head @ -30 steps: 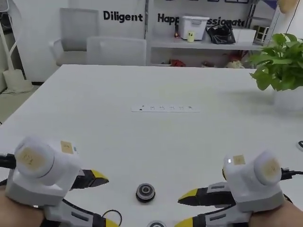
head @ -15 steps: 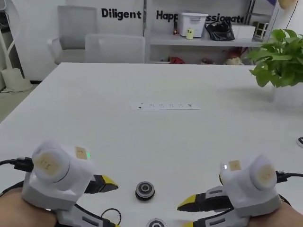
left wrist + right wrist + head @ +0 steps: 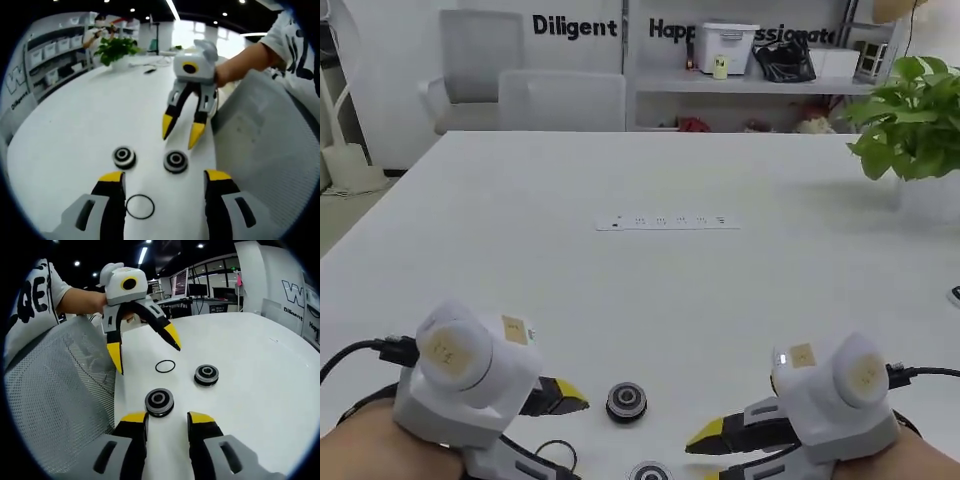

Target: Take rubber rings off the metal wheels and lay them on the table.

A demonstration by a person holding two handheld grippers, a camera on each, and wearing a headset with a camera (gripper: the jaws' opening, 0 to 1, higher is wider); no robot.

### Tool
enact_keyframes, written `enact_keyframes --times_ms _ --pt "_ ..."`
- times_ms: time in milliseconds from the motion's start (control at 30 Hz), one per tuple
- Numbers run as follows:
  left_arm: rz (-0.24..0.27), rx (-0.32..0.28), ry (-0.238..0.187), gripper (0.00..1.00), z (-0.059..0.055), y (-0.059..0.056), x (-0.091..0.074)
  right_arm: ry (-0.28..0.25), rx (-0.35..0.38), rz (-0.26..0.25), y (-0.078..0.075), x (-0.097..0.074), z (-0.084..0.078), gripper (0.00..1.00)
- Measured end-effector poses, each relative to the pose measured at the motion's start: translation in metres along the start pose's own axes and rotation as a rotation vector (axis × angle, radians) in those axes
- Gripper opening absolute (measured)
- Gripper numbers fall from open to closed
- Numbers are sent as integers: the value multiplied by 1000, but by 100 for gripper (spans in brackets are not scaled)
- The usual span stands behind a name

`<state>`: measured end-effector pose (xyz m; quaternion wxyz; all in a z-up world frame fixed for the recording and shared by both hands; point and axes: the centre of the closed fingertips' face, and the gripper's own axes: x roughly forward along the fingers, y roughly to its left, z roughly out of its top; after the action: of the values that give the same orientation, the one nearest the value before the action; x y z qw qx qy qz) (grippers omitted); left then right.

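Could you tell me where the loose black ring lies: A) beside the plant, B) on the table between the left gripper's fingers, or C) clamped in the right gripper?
B: the ring lies flat on the table between the left gripper's open fingers.

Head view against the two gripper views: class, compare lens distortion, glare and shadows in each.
Head view: straight lines, even soft light, faint shadow under the farther wheel. Left gripper view: fisheye curves the table, blown-out window glare behind the right gripper. Right gripper view: table edge bows, near wheel sharp.
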<state>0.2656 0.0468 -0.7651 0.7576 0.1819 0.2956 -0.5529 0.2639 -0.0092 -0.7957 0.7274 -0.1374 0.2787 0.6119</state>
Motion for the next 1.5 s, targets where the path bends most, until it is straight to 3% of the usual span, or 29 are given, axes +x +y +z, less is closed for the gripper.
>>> enact_keyframes --times_ms 767,1500 --pt "-64 38 24 54 1 -15 23 18 -41 29 6 12 -4 21" --pt "-103 60 22 36 3 -23 38 13 -35 36 7 15 -5 20"
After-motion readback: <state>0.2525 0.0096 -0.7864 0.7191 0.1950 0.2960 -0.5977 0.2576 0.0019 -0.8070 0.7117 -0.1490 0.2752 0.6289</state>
